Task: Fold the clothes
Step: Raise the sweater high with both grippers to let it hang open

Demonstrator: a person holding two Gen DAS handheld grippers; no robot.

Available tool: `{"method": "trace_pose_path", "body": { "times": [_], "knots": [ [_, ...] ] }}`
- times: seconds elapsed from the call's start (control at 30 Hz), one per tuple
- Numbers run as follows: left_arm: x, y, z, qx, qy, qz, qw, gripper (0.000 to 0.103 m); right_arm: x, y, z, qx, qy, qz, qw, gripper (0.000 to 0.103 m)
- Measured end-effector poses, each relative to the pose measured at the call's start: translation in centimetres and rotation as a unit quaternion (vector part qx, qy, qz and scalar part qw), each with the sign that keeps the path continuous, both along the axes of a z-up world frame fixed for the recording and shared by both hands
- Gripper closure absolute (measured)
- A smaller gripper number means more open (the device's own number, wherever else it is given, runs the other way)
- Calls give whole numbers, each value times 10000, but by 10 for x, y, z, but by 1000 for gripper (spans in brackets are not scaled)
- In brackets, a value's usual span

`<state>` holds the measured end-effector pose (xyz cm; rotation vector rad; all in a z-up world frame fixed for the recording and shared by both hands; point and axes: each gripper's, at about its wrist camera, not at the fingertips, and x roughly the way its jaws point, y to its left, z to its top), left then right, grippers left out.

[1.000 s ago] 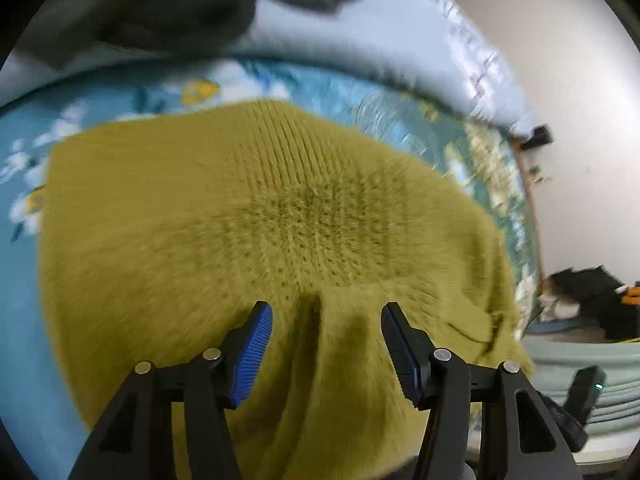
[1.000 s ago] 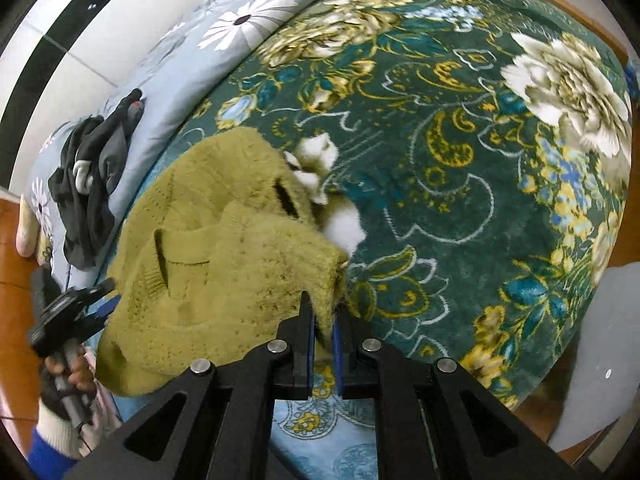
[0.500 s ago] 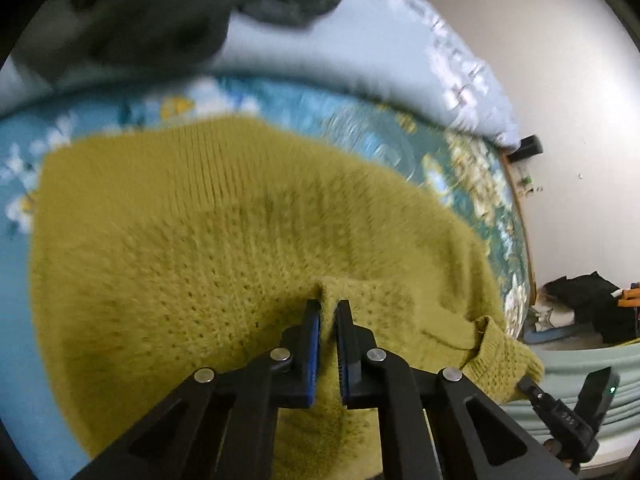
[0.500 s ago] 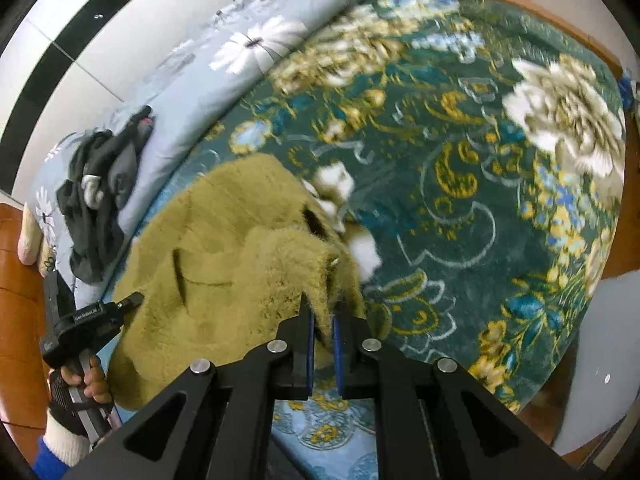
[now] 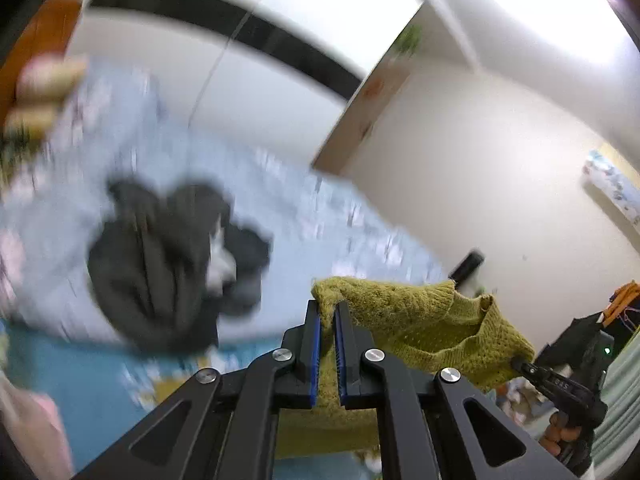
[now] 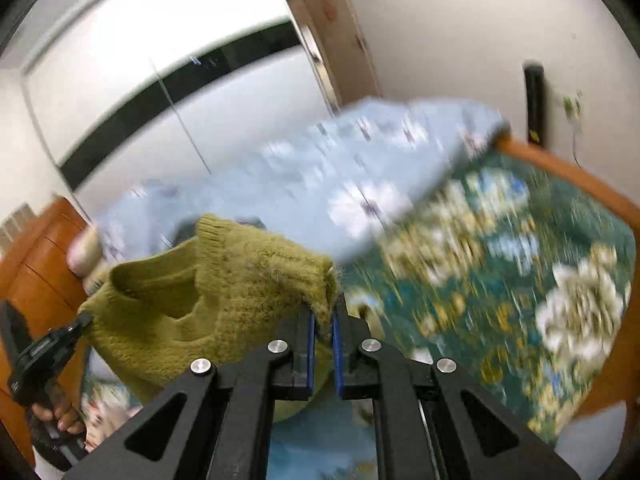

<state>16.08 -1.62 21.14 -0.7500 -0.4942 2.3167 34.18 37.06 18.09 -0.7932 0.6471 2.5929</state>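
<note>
An olive-green knitted sweater [image 5: 420, 320] hangs in the air above the bed, stretched between my two grippers. My left gripper [image 5: 327, 312] is shut on one shoulder edge of it. My right gripper [image 6: 322, 312] is shut on the other shoulder edge of the sweater [image 6: 224, 292]. The neck opening sags between them. Each gripper shows in the other's view, the right one [image 5: 520, 364] at the sweater's far corner and the left one [image 6: 82, 322] likewise. The sweater's lower part drops out of sight below the fingers.
A dark grey garment pile [image 5: 168, 264] lies on a pale blue floral quilt [image 6: 320, 184] at the bed's head. The bed has a teal floral cover [image 6: 500, 264] with a wooden frame edge [image 6: 560, 168]. White wardrobe doors and walls stand behind. Dark clothes [image 5: 584, 336] lie on the floor.
The left gripper closed on the sweater, then both grippers lifted it off the bed. Both views swung up from the bed surface toward the walls, with motion blur.
</note>
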Motion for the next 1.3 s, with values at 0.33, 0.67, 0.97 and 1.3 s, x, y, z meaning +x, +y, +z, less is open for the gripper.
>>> {"method": "trace_pose_path", "body": {
  "times": [0.33, 0.67, 0.97, 1.3],
  "knots": [
    [87, -85, 108, 316, 1501, 556, 9866, 96, 34, -66, 109, 755, 1290, 532, 9873, 96],
    [111, -102, 149, 485, 2186, 631, 9726, 96, 51, -81, 160, 1041, 1877, 776, 9736, 96],
    [158, -116, 167, 402, 2818, 321, 9581, 96, 105, -97, 204, 1578, 2398, 896, 9537, 96],
    [226, -131, 180, 49, 3404, 30, 9403, 96, 150, -108, 222, 1702, 2397, 1296, 9470, 96]
  ]
}}
